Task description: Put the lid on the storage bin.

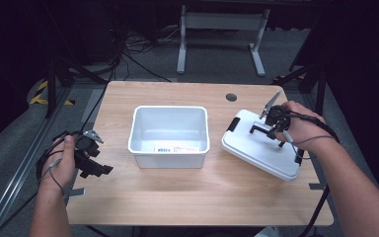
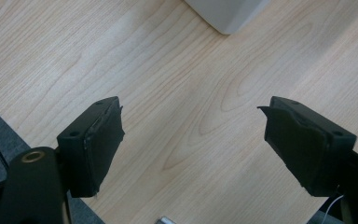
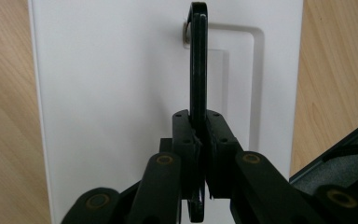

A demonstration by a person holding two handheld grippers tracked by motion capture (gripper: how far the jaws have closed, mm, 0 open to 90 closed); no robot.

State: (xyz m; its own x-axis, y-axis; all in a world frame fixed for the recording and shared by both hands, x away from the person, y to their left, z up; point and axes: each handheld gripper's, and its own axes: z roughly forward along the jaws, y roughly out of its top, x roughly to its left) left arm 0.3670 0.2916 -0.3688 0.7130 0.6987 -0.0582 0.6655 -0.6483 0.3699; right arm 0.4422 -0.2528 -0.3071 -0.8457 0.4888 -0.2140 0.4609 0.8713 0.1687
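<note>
The right gripper [image 1: 272, 123] is clamped tight on the black handle [image 3: 198, 70] of the white lid [image 1: 256, 148] — in the right gripper view its jaws pinch that thin bar from both sides, with the handle swung up off the lid's top. The lid lies near the table's right edge, slightly tilted, well apart from the white bin [image 1: 169, 136] that sits at the middle of the table [image 1: 197, 197]. Over at the left edge the left gripper [image 1: 91, 163] hangs just above bare wood, jaws wide apart and holding nothing; the left gripper view catches a corner of the bin ahead of it. Now the risks, as I read them: the handle looks hinged, so if the lid goes up by that one narrow bar it could swing and tip, and a corner might knock the bin's rim or skid it along the table, since nothing is steadying the bin. The grip is also narrow, so the bar could slide through the pads if the lid sways. As for contents — the bin looks empty, clean white floor, just a barcode label on its near wall.
</note>
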